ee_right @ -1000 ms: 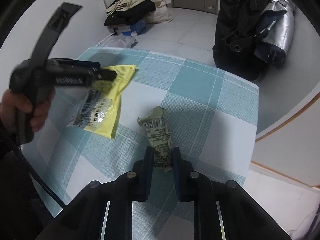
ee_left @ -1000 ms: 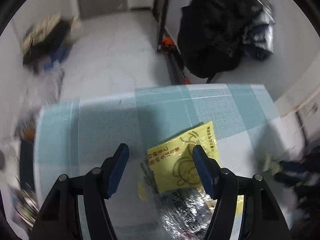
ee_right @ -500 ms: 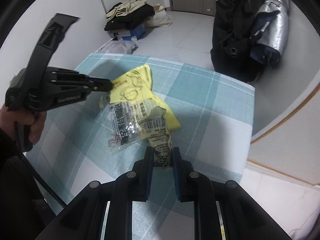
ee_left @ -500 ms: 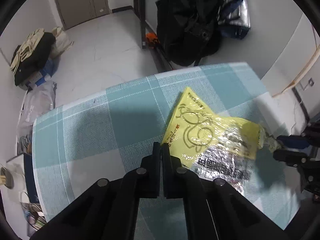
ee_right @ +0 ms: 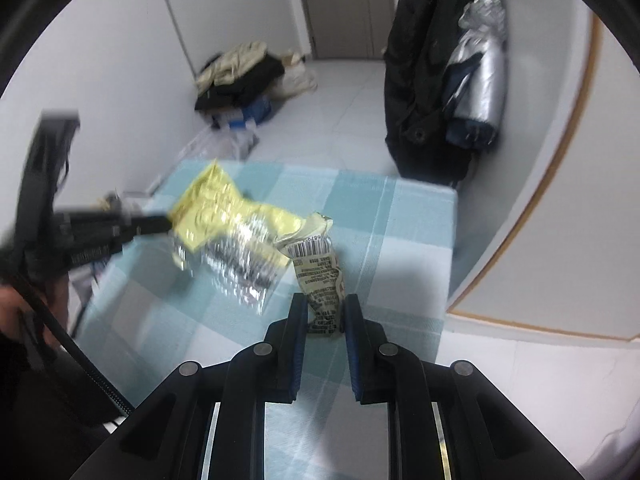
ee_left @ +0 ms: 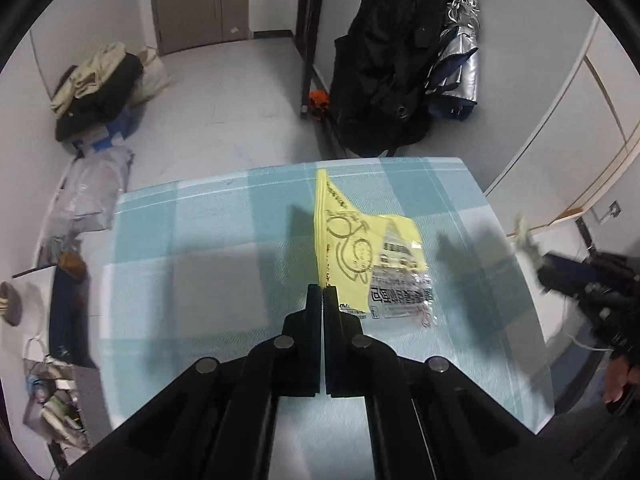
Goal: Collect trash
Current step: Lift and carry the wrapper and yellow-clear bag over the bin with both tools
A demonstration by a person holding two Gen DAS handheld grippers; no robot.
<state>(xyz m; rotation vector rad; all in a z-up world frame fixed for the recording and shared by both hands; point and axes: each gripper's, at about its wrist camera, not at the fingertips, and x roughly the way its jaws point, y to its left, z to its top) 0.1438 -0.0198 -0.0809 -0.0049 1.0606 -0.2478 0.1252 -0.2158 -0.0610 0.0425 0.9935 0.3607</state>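
My left gripper (ee_left: 322, 294) is shut on the edge of a yellow and silver foil wrapper (ee_left: 360, 252) and holds it lifted above the teal checked tablecloth (ee_left: 192, 248). The wrapper also shows in the right wrist view (ee_right: 228, 228), hanging from the left gripper (ee_right: 160, 222). My right gripper (ee_right: 325, 310) is shut on a crumpled olive wrapper with a barcode (ee_right: 318, 268), held above the cloth. In the left wrist view the right gripper (ee_left: 540, 264) is blurred at the right edge with a pale scrap at its tip.
The small table's far edge (ee_left: 320, 162) faces a grey floor. A black coat and a silver umbrella (ee_left: 460, 68) hang beyond it. A pile of clothes and bags (ee_left: 96, 92) lies at the left wall. Clutter (ee_left: 56, 360) sits beside the table's left side.
Both grippers have risen from the table with their wrappers. The yellow wrapper, which lay on the cloth, now hangs in the air from the shut left gripper. The right gripper keeps its hold.
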